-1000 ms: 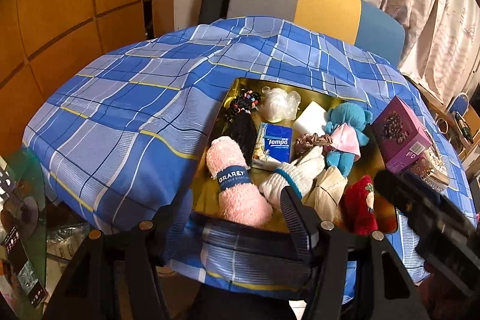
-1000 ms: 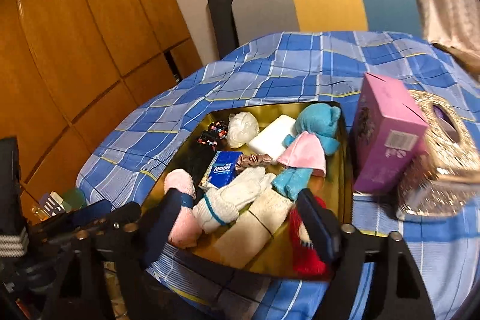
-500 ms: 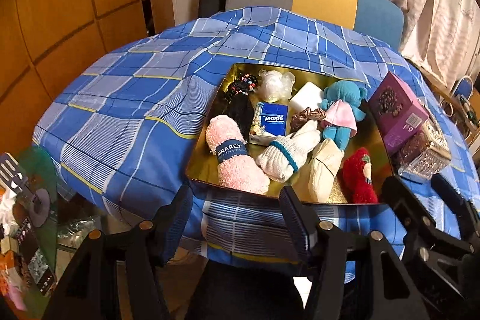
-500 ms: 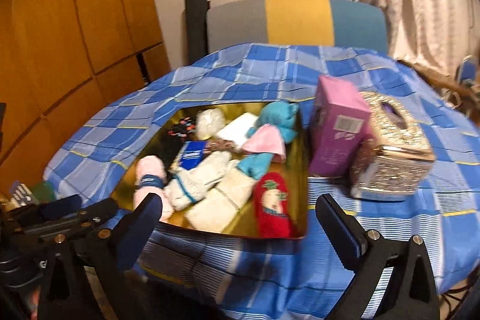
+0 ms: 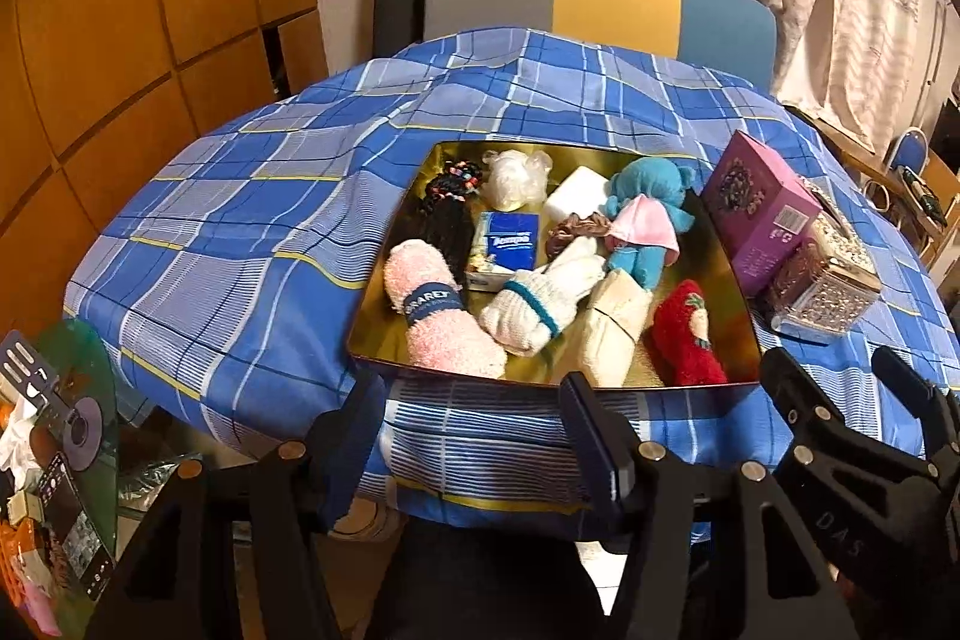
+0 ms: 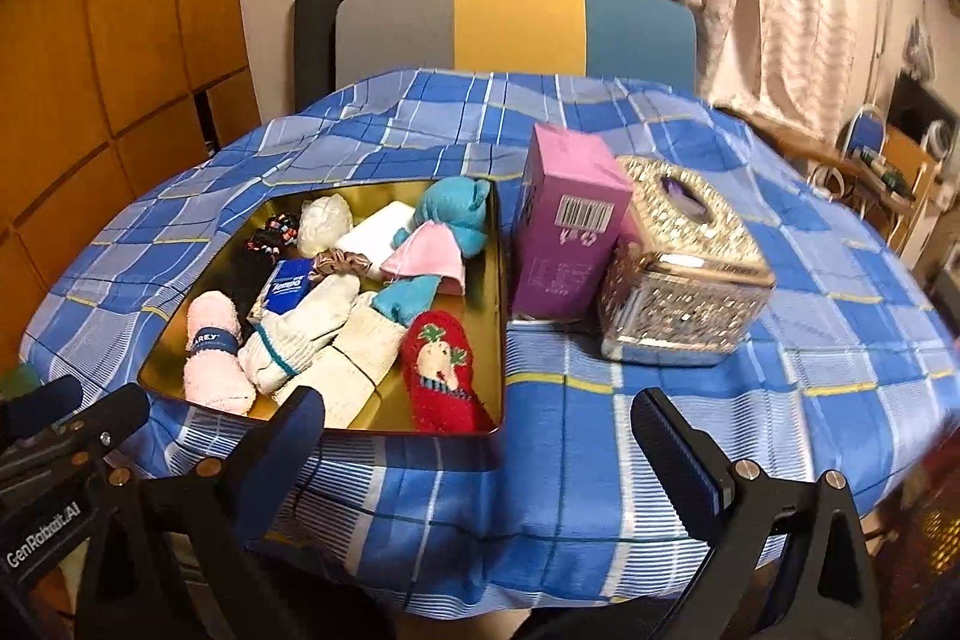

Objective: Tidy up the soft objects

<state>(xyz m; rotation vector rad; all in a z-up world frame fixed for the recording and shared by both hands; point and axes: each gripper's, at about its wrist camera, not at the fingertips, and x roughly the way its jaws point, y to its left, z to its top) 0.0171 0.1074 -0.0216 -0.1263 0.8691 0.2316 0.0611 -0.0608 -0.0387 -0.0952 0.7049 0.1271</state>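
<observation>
A gold tray [image 5: 729,274] [image 6: 497,292] on the blue plaid table holds soft things: a pink rolled sock [image 5: 441,319] [image 6: 213,361], white gloves [image 5: 540,304] [image 6: 300,334], a cream cloth roll [image 5: 609,340], a red sock [image 5: 684,334] [image 6: 441,370], a blue plush toy with a pink hat [image 5: 645,214] [image 6: 447,220], a tissue pack [image 5: 507,241], a brown scrunchie [image 5: 576,229]. My left gripper [image 5: 468,412] is open and empty before the tray's near edge. My right gripper [image 6: 480,436] is open and empty, right of the left one.
A purple box [image 6: 567,226] [image 5: 759,214] and a sparkly tissue box [image 6: 681,262] [image 5: 825,274] stand right of the tray. A grey, yellow and blue chair [image 6: 516,28] is behind the table. Clutter [image 5: 54,466] lies low left. A wooden wall is on the left.
Both grippers have pulled back and up from the table, so the tray looks smaller and farther. The right gripper has swung right and its jaws have opened wider.
</observation>
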